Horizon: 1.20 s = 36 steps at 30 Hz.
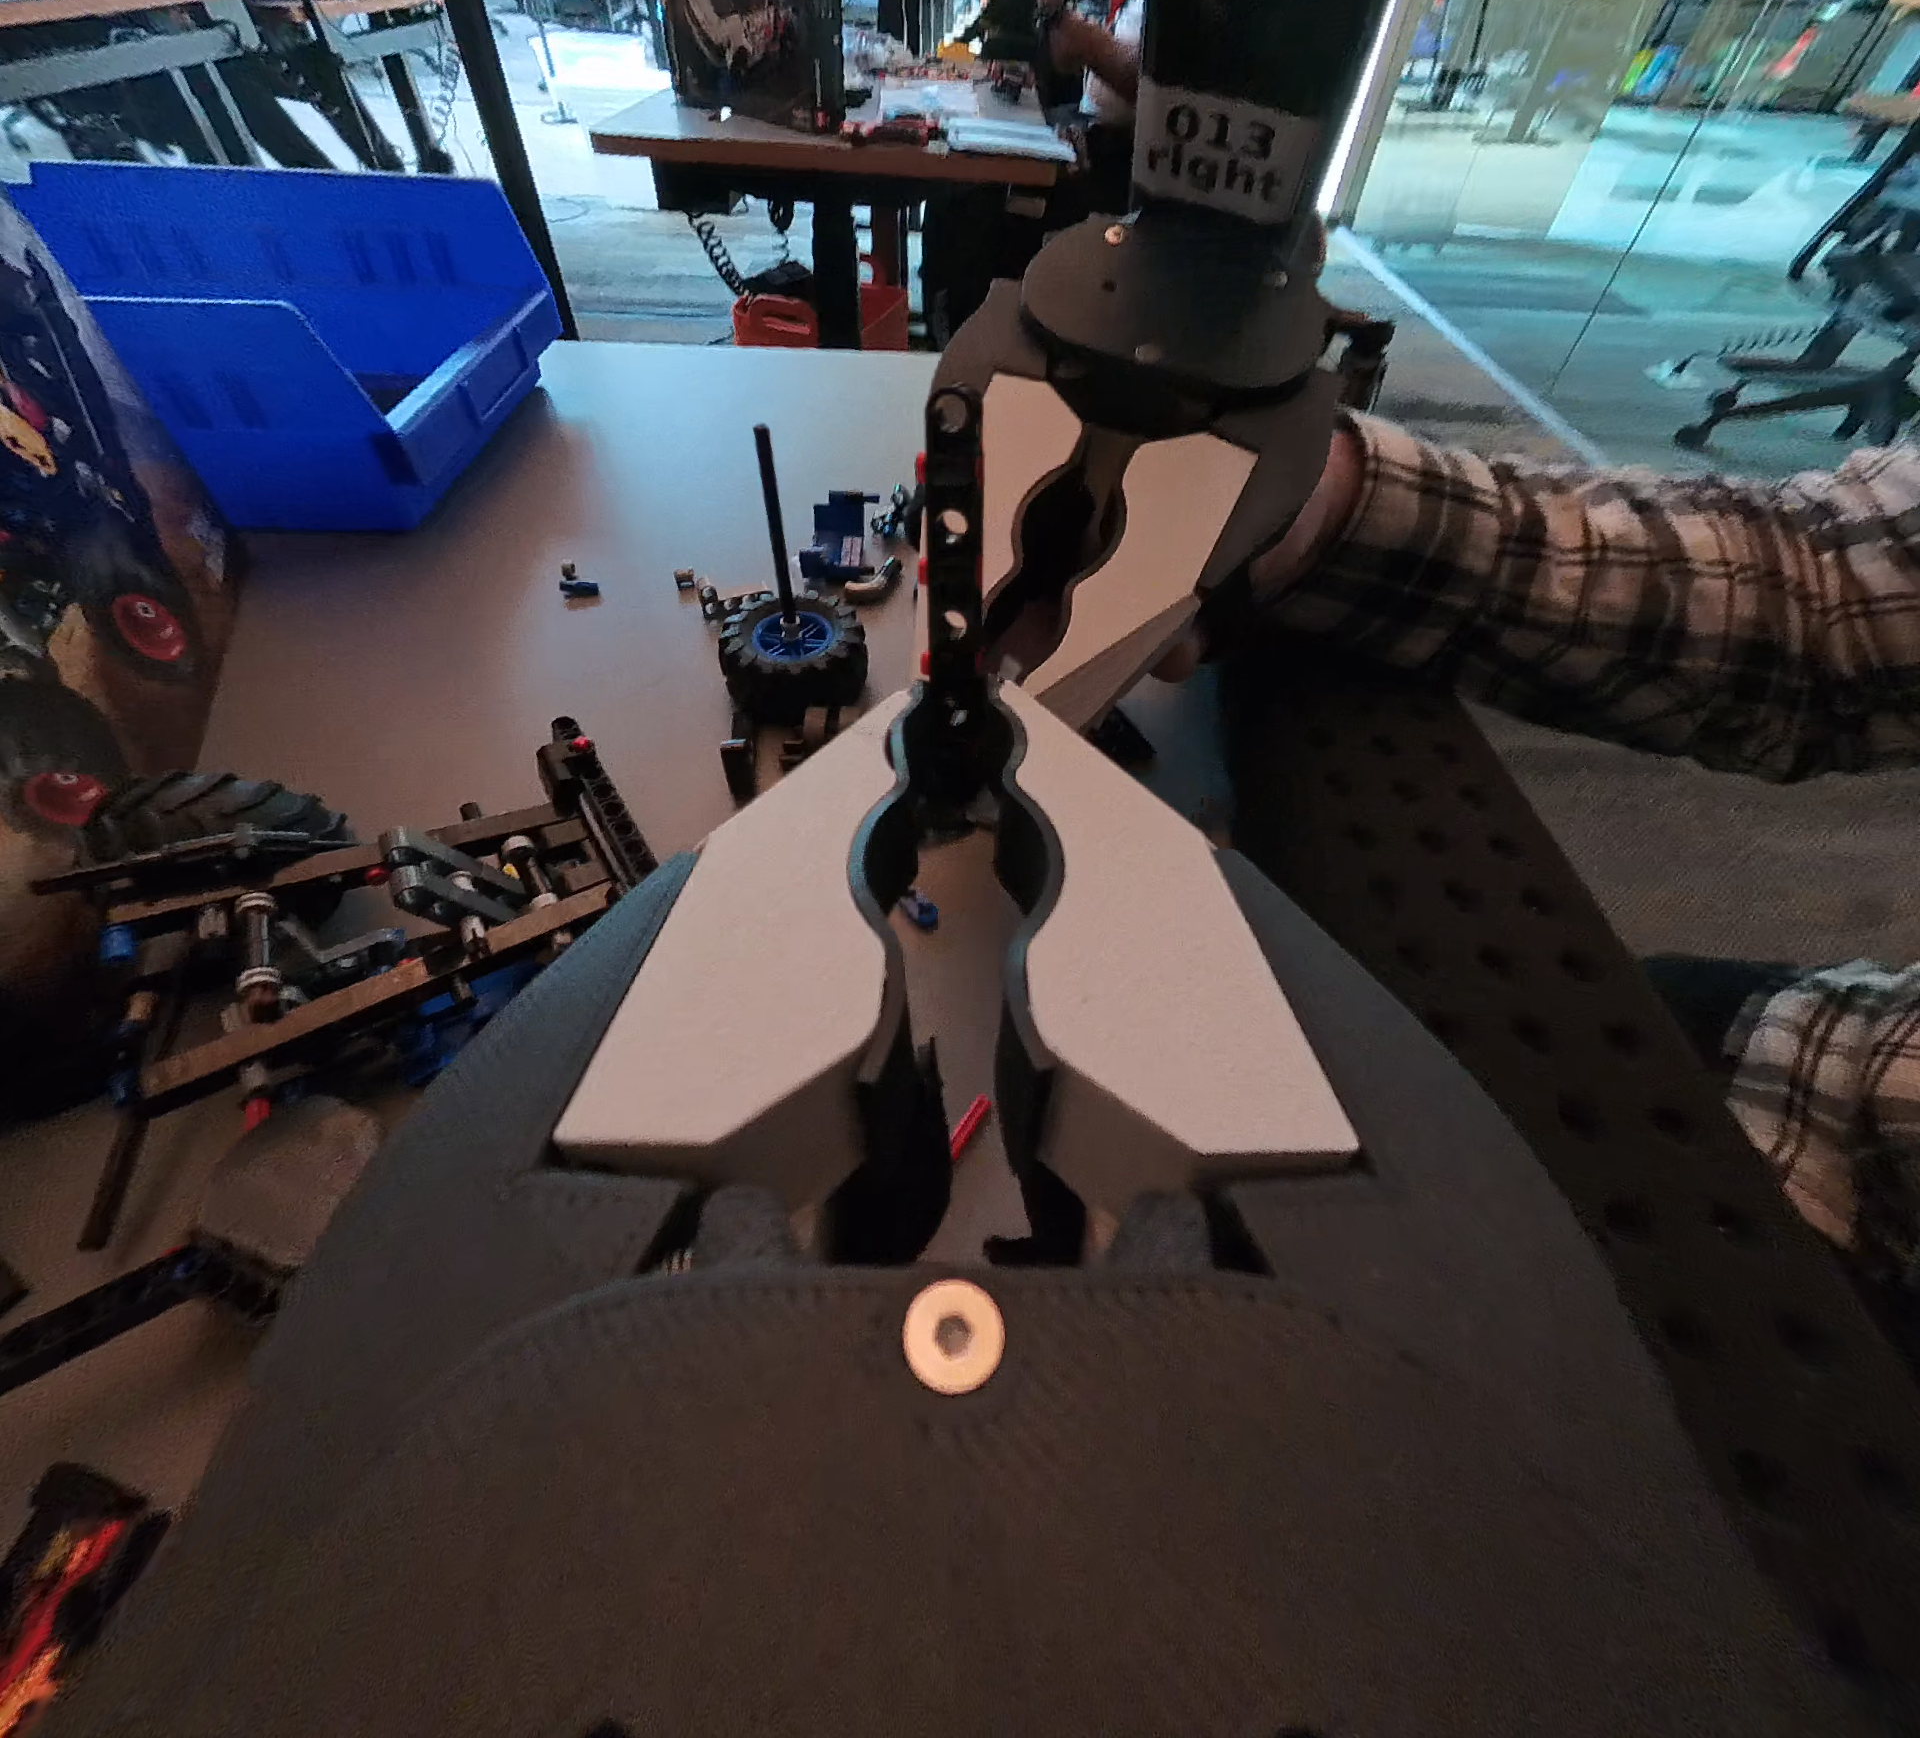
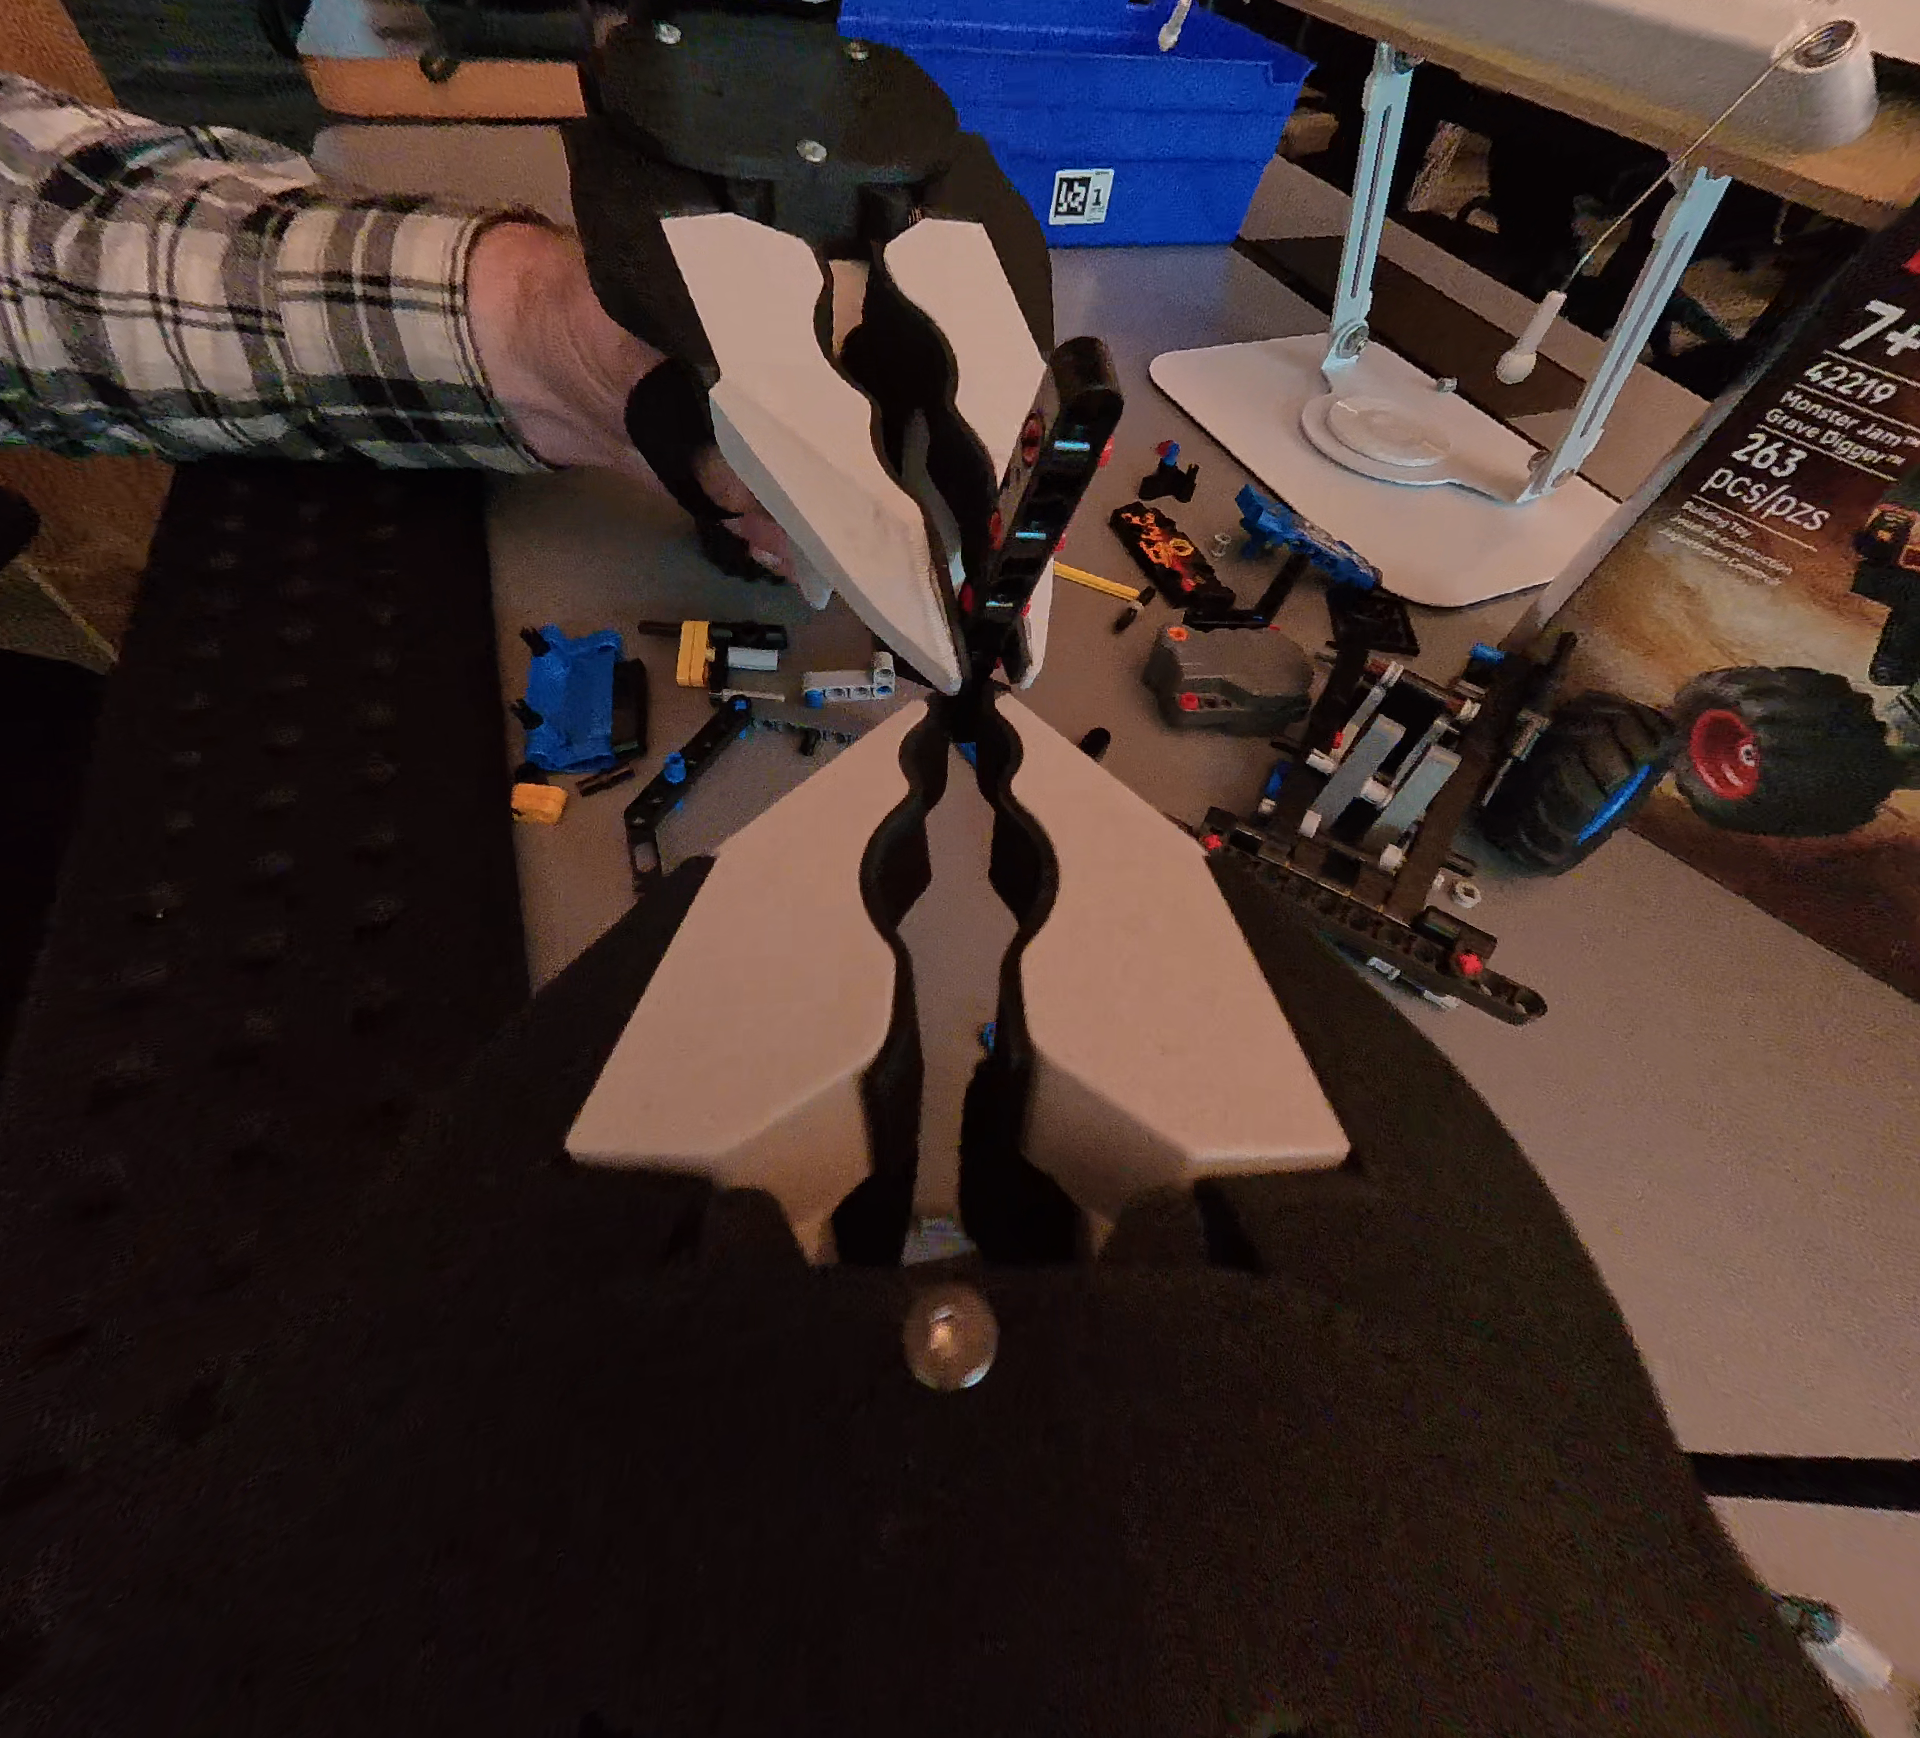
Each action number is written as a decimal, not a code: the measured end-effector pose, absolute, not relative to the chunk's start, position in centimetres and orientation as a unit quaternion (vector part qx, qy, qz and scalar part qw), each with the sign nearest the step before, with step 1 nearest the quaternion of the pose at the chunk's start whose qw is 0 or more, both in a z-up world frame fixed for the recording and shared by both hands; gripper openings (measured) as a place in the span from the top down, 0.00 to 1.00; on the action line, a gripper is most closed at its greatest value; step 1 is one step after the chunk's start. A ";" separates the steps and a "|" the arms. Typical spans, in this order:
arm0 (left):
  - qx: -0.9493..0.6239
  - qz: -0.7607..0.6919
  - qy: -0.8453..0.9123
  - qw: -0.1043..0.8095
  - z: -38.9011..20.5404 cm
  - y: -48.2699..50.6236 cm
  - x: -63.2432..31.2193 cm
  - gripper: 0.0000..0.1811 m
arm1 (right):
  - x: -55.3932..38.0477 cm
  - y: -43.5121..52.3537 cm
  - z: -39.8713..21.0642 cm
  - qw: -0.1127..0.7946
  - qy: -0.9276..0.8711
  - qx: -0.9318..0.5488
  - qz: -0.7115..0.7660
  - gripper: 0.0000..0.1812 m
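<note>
Evidently both tongs are pinching the black holed beam [image 1: 951, 545]: left tongs [image 1: 951, 701] gripping its lower end, right tongs [image 2: 961, 701] meeting them tip to tip above the table [image 1: 468, 628], its long axis rising upright.

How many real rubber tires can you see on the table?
2. One tire with a blue hub lies beyond the left tool, a rod stuck in it; the other tire sits far left by the black frame. More may be hidden.

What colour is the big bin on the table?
Blue. The bin shows best in the left wrist view.
</note>
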<state>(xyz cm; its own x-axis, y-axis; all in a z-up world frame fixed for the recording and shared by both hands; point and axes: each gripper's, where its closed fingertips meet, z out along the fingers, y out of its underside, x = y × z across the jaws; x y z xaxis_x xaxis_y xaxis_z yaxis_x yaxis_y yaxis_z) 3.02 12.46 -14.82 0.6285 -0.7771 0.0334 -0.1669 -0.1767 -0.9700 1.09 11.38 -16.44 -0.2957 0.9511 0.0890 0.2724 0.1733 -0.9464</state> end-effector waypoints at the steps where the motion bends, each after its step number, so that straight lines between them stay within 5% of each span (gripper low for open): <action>1: -0.718 -0.265 0.340 0.546 -15.0 12.4 3.0 0.97 | 1.1 11.4 -16.7 0.381 -0.674 -0.456 0.439 0.99; 30: -0.711 -0.169 0.377 0.569 -12.8 11.1 -1.1 0.97 | 3.6 13.2 -16.2 0.399 -0.670 -0.448 0.436 1.00; 34: -0.766 -0.136 0.470 0.417 -20.5 9.8 1.0 0.96 | 3.5 11.5 -21.2 0.305 -0.733 -0.468 0.388 0.98; 36: -0.771 -0.139 0.479 0.396 -21.6 9.5 1.6 0.96 | 3.5 11.0 -21.8 0.286 -0.740 -0.467 0.390 0.87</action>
<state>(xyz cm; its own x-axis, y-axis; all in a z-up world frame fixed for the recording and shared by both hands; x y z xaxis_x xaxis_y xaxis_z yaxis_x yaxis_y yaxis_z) 1.56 9.52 -21.63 0.5024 -0.8485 -0.1662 -0.6287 -0.2266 -0.7439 3.53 10.97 -21.82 -0.4006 0.9144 0.0581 0.4686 0.2590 -0.8446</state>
